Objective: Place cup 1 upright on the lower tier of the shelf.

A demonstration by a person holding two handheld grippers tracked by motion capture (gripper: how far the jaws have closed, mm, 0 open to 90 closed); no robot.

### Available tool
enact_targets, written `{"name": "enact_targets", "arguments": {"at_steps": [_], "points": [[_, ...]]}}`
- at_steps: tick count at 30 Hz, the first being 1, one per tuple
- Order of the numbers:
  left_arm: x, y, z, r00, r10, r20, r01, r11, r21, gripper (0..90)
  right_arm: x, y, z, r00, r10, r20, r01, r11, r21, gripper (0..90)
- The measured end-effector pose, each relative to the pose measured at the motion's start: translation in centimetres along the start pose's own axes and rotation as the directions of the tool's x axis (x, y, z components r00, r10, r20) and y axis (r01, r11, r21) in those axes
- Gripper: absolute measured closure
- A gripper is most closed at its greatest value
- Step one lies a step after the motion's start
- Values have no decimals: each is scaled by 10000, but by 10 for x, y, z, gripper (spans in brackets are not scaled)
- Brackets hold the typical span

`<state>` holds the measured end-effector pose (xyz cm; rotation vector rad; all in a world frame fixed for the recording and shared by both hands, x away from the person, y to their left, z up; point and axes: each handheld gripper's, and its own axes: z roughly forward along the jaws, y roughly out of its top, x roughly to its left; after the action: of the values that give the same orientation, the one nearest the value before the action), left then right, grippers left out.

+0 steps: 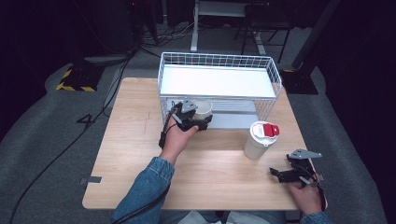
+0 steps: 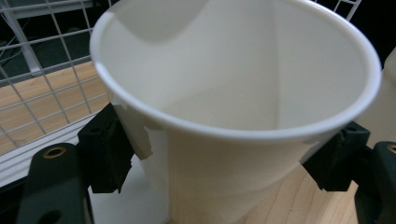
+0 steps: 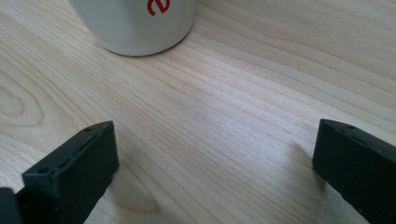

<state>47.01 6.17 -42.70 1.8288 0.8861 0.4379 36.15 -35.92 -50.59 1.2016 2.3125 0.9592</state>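
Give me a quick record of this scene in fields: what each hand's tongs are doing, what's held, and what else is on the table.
left tongs: shut on open white paper cup, at the lower shelf of white wire rack
right tongs: open, low over light wooden table
nearby: white lidded cup with red tab, standing in front of right tongs

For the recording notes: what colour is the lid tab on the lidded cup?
Red, on a white lid; the lidded cup shows it best in the high view.
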Motion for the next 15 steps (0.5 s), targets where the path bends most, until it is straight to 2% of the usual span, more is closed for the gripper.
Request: {"name": "enact_targets", "arguments": {"at_steps": [7,10,15], "points": [[-3,-3,13,9998,211,-58,-211,9998,-30,217,0,0,0,10000,2,-3,-2,10000,-1,3],[-4,-3,20,10000,93,-33,-94,9999,-143,217,0,0,0,10000,0,-6,0,10000,-1,3],[-5,-3,27,9998,152,-126,-155,9997,-193,217,0,0,0,10000,1,-3,-1,10000,-1,3]]}}
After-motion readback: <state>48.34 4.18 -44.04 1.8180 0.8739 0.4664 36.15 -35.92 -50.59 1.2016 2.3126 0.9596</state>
